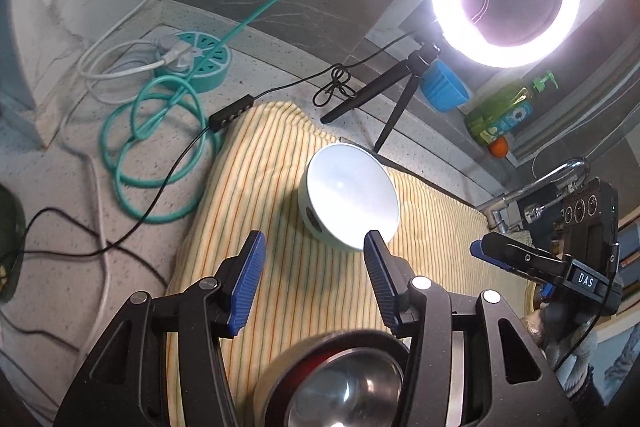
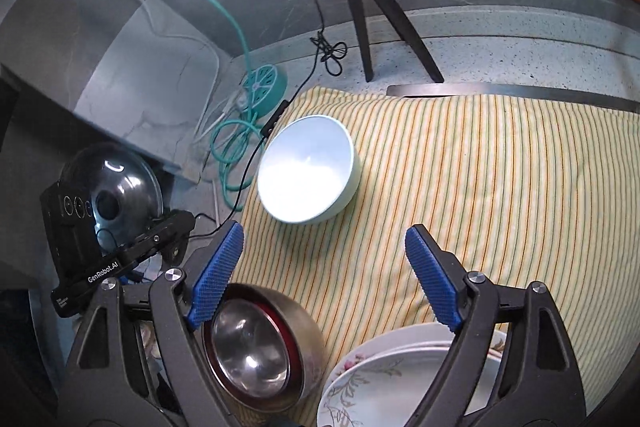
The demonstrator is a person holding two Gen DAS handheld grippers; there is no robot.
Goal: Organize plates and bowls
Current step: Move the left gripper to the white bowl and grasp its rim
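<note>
Hovering with their blue pads spread wide and nothing between them, the left tongs (image 1: 314, 275) sit just short of the pale blue bowl (image 1: 349, 195), while the right tongs (image 2: 322, 277) hang equally released above the near edge of the striped cloth (image 2: 500, 195). That bowl lies tipped on its side mid-cloth, mouth facing the cameras; the steel bowl (image 2: 256, 347) sits nearest, with the stacked floral plates (image 2: 384, 379) just to its right.

My guess is the pale bowl goes next (likely to be nested with the steel one). A good grip would pinch the rim with one pad inside and one outside, since the curved wall could slip from a straddling hold.

Right of the bowl the cloth is open and gives plenty of room. Far and left are tighter: the tripod (image 2: 376, 23), the teal cable coil (image 1: 156, 155) and the black cord (image 1: 168, 183) lie just off the cloth on the worktop (image 1: 60, 267), easy to snag.
</note>
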